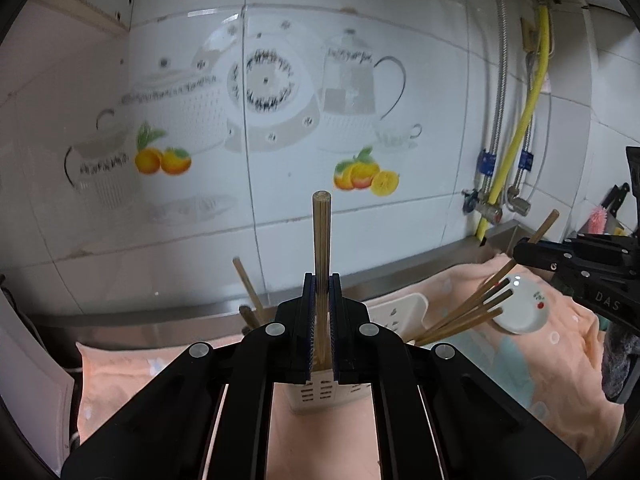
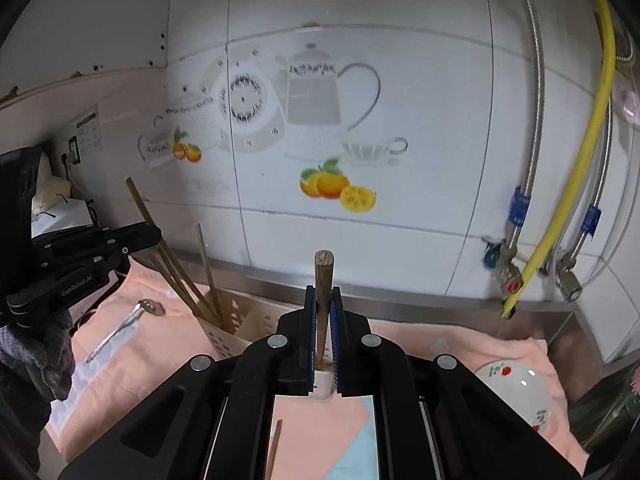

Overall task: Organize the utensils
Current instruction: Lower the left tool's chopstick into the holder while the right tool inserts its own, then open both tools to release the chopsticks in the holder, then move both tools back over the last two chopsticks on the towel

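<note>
My left gripper [image 1: 321,280] has its fingers clamped on one pale chopstick [image 1: 321,240], which stands upright between the pads, top end well above the tips. My right gripper [image 2: 323,294] is clamped the same way on a darker chopstick [image 2: 323,280], also upright, with its rounded top poking out above the fingers.

A white slotted utensil holder [image 1: 320,394] sits on the surface just below and beyond my left fingers. It already has several chopsticks [image 1: 464,316] in it, leaning out to the right, plus a couple [image 1: 246,280] leaning left. In the right wrist view the same holder [image 2: 236,320] is left of centre, sticks fanned out of it.

A peach towel [image 1: 540,360] covers the surface. A small white floral bowl [image 2: 516,394] lies on it at the right. A metal spoon [image 2: 124,326] lies flat on the towel at the left, apart from the holder. One loose chopstick [image 2: 275,448] lies on the towel under my right gripper. A tiled wall [image 1: 420,80] with teapot and orange decals stands behind, a yellow hose [image 2: 576,184] at the right.
</note>
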Demonstrator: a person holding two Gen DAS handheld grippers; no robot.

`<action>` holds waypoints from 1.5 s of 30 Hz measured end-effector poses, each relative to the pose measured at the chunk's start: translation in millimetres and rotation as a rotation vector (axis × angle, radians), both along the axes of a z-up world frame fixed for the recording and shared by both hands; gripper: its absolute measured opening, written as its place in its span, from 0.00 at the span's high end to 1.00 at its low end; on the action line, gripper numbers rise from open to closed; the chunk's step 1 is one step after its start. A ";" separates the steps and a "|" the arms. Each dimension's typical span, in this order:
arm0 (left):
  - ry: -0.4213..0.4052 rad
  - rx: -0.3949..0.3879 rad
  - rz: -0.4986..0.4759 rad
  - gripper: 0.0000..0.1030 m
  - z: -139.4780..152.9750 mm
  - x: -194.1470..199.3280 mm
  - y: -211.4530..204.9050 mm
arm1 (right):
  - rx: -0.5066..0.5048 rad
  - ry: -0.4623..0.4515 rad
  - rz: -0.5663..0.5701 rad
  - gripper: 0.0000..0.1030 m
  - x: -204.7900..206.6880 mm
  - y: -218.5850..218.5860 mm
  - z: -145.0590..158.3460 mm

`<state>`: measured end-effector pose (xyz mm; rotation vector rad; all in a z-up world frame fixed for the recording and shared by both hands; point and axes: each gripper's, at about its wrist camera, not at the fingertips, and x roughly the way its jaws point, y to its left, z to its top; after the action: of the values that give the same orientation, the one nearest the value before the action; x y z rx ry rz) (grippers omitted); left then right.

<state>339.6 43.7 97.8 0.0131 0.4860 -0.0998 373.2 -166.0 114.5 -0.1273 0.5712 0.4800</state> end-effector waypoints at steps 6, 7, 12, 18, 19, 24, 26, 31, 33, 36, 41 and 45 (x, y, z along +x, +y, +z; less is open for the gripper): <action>0.041 0.001 0.011 0.94 -16.4 6.5 4.2 | -0.007 0.036 0.002 0.94 6.3 5.8 -18.1; 0.045 0.006 0.012 0.94 -18.3 6.9 4.2 | -0.007 0.040 0.001 0.94 7.1 6.2 -20.0; 0.060 0.014 0.014 0.94 -24.7 8.0 4.3 | -0.006 0.061 0.006 0.93 9.8 7.9 -27.1; 0.066 0.015 0.018 0.93 -27.1 6.1 5.9 | -0.003 0.057 0.005 0.92 9.0 9.0 -27.2; 0.066 0.016 0.017 0.93 -26.4 5.9 5.5 | -0.001 0.055 0.007 0.89 8.3 9.0 -26.6; 0.042 0.022 0.028 0.69 -20.4 -5.8 4.6 | 0.017 0.029 -0.001 0.73 -1.8 4.0 -18.6; 0.036 0.021 0.027 0.66 -18.2 -12.0 4.4 | 0.018 0.021 -0.002 0.70 -7.7 1.8 -15.9; 0.011 0.021 0.040 0.50 -12.8 -30.9 4.1 | 0.026 -0.008 -0.003 0.56 -28.3 -6.1 -7.9; -0.001 0.021 0.047 0.41 -11.4 -40.6 3.6 | 0.032 -0.020 -0.005 0.48 -37.5 -9.6 -5.2; -0.009 0.023 0.049 0.38 -11.6 -54.2 2.3 | 0.040 -0.040 -0.010 0.45 -52.6 -15.9 -2.5; -0.009 0.009 0.054 0.26 -17.5 -76.2 2.8 | 0.039 -0.057 -0.014 0.38 -72.9 -23.0 -2.8; -0.009 0.000 0.055 0.20 -24.0 -94.3 3.3 | 0.045 -0.060 -0.015 0.32 -91.7 -29.7 -7.9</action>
<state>245.3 46.9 73.9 -0.0002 0.4775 -0.0455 281.5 -195.8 106.7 -0.0945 0.5022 0.4724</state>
